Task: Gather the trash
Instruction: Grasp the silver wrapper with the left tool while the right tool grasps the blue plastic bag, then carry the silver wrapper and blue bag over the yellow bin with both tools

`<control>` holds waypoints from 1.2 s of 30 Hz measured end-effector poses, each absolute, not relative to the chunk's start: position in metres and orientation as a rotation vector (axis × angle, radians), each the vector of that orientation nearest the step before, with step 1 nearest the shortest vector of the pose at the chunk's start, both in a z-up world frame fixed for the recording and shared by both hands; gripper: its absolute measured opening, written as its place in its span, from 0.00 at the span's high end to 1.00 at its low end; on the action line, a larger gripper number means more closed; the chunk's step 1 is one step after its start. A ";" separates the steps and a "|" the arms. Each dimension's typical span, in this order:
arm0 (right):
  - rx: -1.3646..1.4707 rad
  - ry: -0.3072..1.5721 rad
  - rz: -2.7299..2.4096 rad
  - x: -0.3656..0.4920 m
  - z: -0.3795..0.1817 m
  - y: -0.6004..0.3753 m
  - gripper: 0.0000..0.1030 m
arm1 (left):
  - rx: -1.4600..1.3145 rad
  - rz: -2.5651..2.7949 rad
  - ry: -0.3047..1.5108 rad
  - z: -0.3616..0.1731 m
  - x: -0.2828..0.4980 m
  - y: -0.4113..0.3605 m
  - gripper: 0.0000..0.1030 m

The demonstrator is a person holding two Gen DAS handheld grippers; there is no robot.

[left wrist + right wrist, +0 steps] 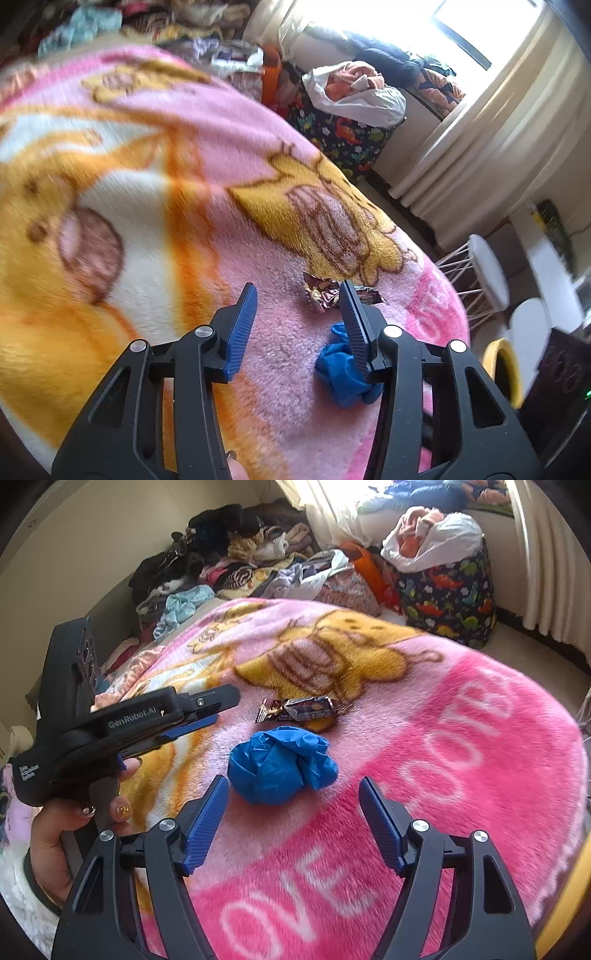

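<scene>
Our left gripper [298, 295] and right gripper [293, 786] hover with jaws apart, empty, near the blue wad [279, 764] and wrapper [303, 709] on the bed [443, 738].

Pink fleece blanket [461, 709], cartoon print, centre; clothes heap [221, 561] at eleven o'clock; dinosaur-print bag [447, 602] at one o'clock, white plastic bag [443, 539] atop.
</scene>
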State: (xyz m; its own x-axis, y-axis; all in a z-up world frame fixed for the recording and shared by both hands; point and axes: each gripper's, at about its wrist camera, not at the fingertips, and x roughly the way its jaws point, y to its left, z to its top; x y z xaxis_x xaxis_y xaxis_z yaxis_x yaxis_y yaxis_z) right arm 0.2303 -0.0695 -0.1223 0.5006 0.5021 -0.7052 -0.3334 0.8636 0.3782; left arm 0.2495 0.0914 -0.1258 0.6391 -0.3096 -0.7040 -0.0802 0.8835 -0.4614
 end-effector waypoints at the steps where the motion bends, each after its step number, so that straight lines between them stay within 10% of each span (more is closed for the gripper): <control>1: 0.209 0.929 0.518 0.233 -0.126 -0.068 0.37 | -0.502 -0.140 0.889 -0.130 0.253 0.092 0.65; 6: 0.183 0.964 0.575 0.233 -0.132 -0.060 0.91 | -0.573 -0.168 0.918 -0.143 0.265 0.092 0.69; 15: 0.208 0.885 0.545 0.194 -0.109 -0.095 0.94 | -0.573 -0.166 0.935 -0.147 0.272 0.072 0.97; 36: 0.298 0.720 0.318 0.134 -0.065 -0.223 0.94 | -0.354 -0.365 0.815 -0.082 0.222 -0.037 0.99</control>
State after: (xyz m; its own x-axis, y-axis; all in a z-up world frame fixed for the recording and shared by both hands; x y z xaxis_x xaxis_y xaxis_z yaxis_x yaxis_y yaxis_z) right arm 0.1336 -0.2230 -0.0649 0.7077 0.3833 -0.5934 -0.1809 0.9103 0.3722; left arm 0.2215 -0.0367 -0.0816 0.6311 -0.4444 -0.6358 0.1777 0.8807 -0.4391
